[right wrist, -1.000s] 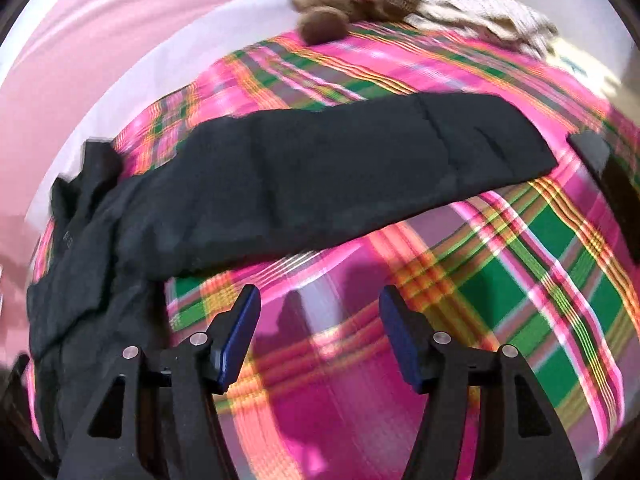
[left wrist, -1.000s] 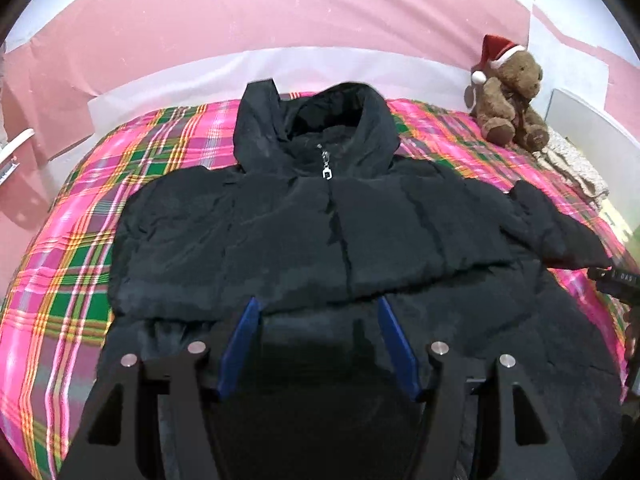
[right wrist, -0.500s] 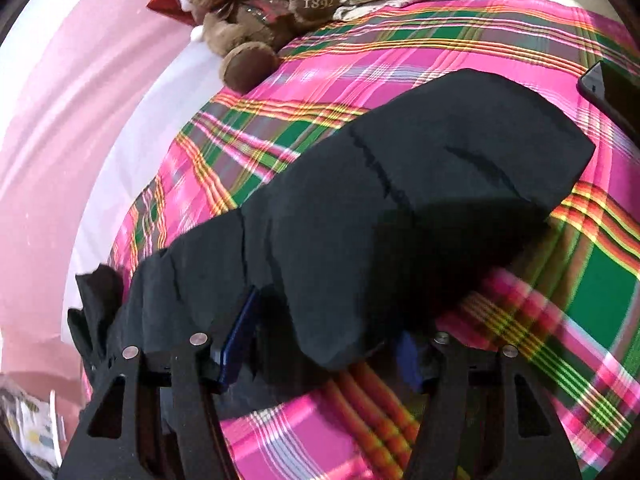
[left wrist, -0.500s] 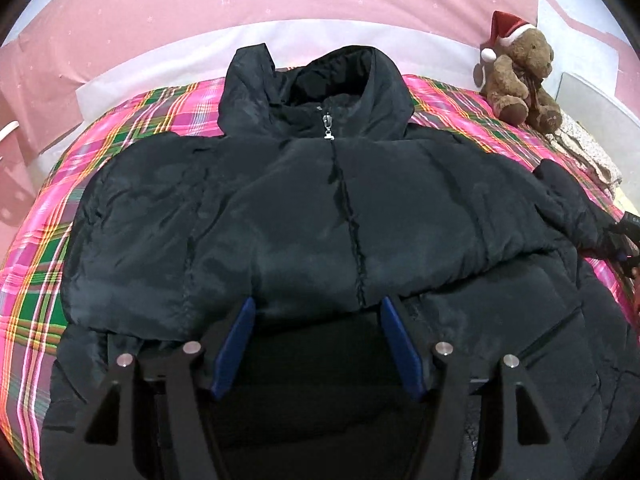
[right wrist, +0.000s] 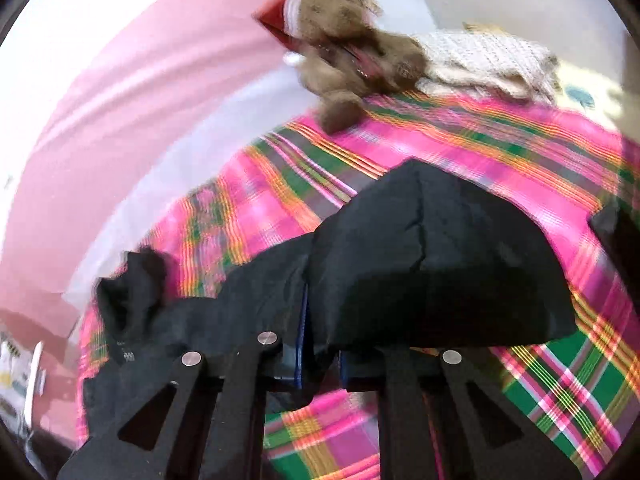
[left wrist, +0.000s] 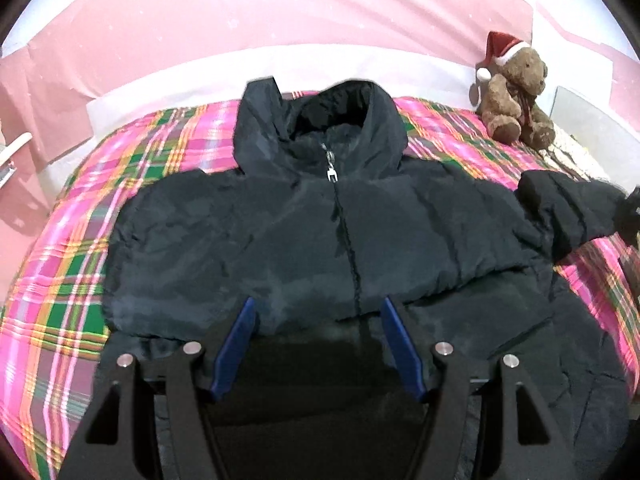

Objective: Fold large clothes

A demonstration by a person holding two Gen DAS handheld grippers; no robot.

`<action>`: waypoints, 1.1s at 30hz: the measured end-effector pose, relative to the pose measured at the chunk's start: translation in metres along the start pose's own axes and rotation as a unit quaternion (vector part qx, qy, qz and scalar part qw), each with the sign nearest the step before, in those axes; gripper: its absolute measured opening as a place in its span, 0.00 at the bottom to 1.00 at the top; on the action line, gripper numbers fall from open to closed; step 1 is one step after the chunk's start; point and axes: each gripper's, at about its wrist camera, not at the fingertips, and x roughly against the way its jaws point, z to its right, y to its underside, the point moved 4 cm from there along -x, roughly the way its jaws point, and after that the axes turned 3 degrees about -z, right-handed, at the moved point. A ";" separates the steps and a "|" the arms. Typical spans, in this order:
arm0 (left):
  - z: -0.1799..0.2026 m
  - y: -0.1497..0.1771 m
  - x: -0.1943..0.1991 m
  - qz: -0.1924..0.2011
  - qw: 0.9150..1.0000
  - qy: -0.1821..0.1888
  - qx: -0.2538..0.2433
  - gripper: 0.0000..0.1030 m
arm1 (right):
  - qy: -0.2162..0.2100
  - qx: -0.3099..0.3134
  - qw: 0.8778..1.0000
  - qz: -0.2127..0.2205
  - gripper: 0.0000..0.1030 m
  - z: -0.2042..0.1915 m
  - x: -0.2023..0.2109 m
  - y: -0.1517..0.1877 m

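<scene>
A black hooded puffer jacket [left wrist: 320,232] lies face up on the plaid bed [left wrist: 64,280], zipper [left wrist: 331,174] closed, its left sleeve folded across the chest. My left gripper [left wrist: 316,340] is open and empty above the jacket's lower front. My right gripper [right wrist: 320,344] is shut on the jacket's right sleeve [right wrist: 432,264] and holds it lifted off the bed. In the left wrist view that sleeve [left wrist: 568,204] is raised at the far right.
A brown teddy bear [left wrist: 514,96] in a Santa hat sits at the bed's far right corner, beside a folded cream cloth [right wrist: 488,60]. A pink wall [left wrist: 240,20] lies behind the bed. A dark flat object [right wrist: 616,236] lies on the bed at the right.
My right gripper closed on the right sleeve and lifted it off the bed. My left gripper moved in over the jacket then drew back a little, staying open.
</scene>
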 end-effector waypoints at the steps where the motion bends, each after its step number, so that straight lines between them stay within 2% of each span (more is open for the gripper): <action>1: -0.002 -0.002 0.005 0.006 1.000 0.002 0.002 0.64 | -0.016 0.016 1.000 0.009 0.12 -0.018 0.012 -0.003; 6: -0.015 -0.010 0.030 0.032 0.999 0.006 0.020 0.64 | -0.079 0.090 0.993 0.017 0.12 -0.105 0.037 0.000; 10: -0.028 -0.009 0.043 0.042 0.999 0.004 0.032 0.64 | -0.127 0.144 0.981 -0.008 0.12 -0.167 0.033 0.023; 13: -0.039 -0.006 0.049 0.042 0.998 0.001 0.041 0.64 | -0.151 0.178 0.972 -0.041 0.12 -0.207 0.012 0.049; 18: -0.060 0.002 0.053 0.043 0.997 -0.007 0.058 0.64 | -0.165 0.200 0.961 -0.099 0.12 -0.244 -0.034 0.090; 24: -0.086 0.010 0.048 0.040 0.996 -0.014 0.083 0.64 | -0.154 0.219 0.950 -0.161 0.15 -0.266 -0.088 0.141; 27: -0.096 0.012 0.042 0.038 0.995 -0.015 0.094 0.64 | -0.160 0.225 0.945 -0.174 0.24 -0.271 -0.104 0.158; 30: -0.100 0.014 0.038 0.036 0.994 -0.011 0.103 0.64 | -0.173 0.241 0.937 -0.183 0.41 -0.275 -0.109 0.170; 31: -0.101 0.014 0.037 0.035 0.994 -0.009 0.106 0.64 | -0.180 0.245 0.934 -0.187 0.51 -0.275 -0.108 0.173; 33: -0.100 0.015 0.036 0.035 0.994 -0.006 0.108 0.64 | -0.186 0.260 0.927 -0.194 0.55 -0.280 -0.109 0.181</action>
